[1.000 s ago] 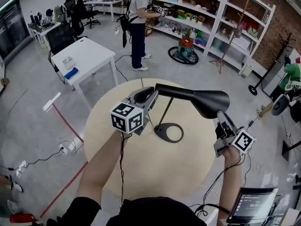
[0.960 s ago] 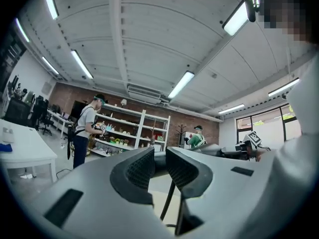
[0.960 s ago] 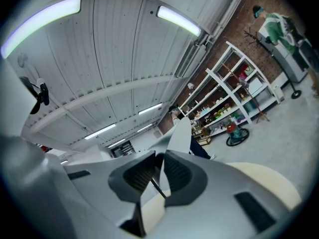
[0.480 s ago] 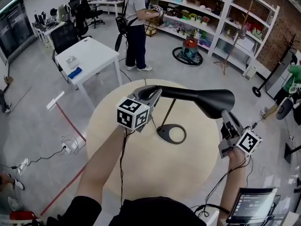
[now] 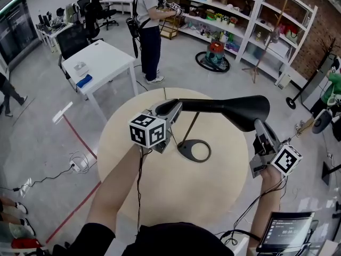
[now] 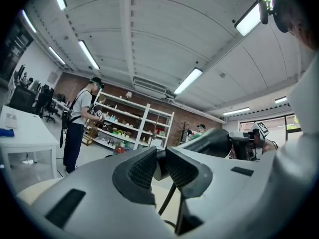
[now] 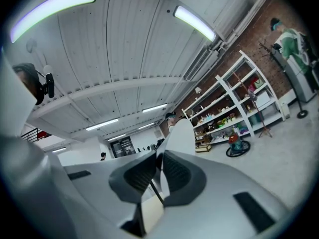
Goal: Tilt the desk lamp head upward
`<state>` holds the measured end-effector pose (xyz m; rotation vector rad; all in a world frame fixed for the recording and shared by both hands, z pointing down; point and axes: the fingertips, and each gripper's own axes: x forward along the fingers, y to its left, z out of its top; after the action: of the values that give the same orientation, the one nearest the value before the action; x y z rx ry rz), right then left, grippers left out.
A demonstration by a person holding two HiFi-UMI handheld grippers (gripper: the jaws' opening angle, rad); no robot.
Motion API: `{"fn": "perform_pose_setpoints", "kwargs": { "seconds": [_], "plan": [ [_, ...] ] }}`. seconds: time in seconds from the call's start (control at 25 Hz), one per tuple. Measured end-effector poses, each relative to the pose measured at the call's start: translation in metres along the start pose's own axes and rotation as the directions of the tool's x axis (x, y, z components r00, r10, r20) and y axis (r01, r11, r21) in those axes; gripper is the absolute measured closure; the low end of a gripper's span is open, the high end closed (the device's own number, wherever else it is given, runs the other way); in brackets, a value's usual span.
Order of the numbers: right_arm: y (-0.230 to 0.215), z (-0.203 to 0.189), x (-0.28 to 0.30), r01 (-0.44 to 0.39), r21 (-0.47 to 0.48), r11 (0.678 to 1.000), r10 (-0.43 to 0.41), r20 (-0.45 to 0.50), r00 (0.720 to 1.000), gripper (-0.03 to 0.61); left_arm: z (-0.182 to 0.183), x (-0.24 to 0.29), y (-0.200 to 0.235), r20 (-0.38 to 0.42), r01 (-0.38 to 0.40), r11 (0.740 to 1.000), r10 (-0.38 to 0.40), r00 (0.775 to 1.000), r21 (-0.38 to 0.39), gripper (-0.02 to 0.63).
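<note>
A black desk lamp stands on the round table [image 5: 133,196], its ring base [image 5: 194,151] near the middle and a thin stem [image 5: 187,126] rising to a long, nearly level arm. My left gripper [image 5: 169,109] is shut on the arm's left end [image 6: 158,162]. The lamp head [image 5: 246,111] hangs at the arm's right end and also shows as the lamp head [image 6: 213,141]. My right gripper [image 5: 258,125] comes from below right. Its jaws have just been closing on the head's rim, whose pale inner shade [image 7: 180,136] rises between them in the right gripper [image 7: 159,166] view.
A white table [image 5: 98,63] stands beyond the round one at back left. A person [image 5: 148,20] stands at the white shelves [image 5: 250,20] along the brick wall. A screen [image 5: 285,231] sits at lower right. Cables and red tape [image 5: 74,212] lie on the floor at left.
The right gripper has risen a little and the lamp head has come up with it. The left gripper stays on the arm's end. The person at the shelves has shifted.
</note>
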<state>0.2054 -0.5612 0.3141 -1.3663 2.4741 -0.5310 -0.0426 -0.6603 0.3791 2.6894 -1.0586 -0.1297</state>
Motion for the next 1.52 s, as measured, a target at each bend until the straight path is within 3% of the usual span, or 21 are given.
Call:
{"fn": "perform_pose_setpoints", "kwargs": {
  "seconds": [0.92,1.52],
  "plan": [
    [0.039,0.029,0.013,-0.037,-0.067,0.997,0.041,0.059,0.997,0.552,-0.024,-0.004,-0.001,-0.027,-0.019,0.999,0.018,0.999,-0.038,0.56],
    [0.055,0.042,0.023,-0.073,-0.057,0.996,0.079,0.107,0.991,0.565,-0.033,-0.001,-0.002,-0.024,-0.046,0.995,0.044,0.999,-0.087,0.56]
  ]
}}
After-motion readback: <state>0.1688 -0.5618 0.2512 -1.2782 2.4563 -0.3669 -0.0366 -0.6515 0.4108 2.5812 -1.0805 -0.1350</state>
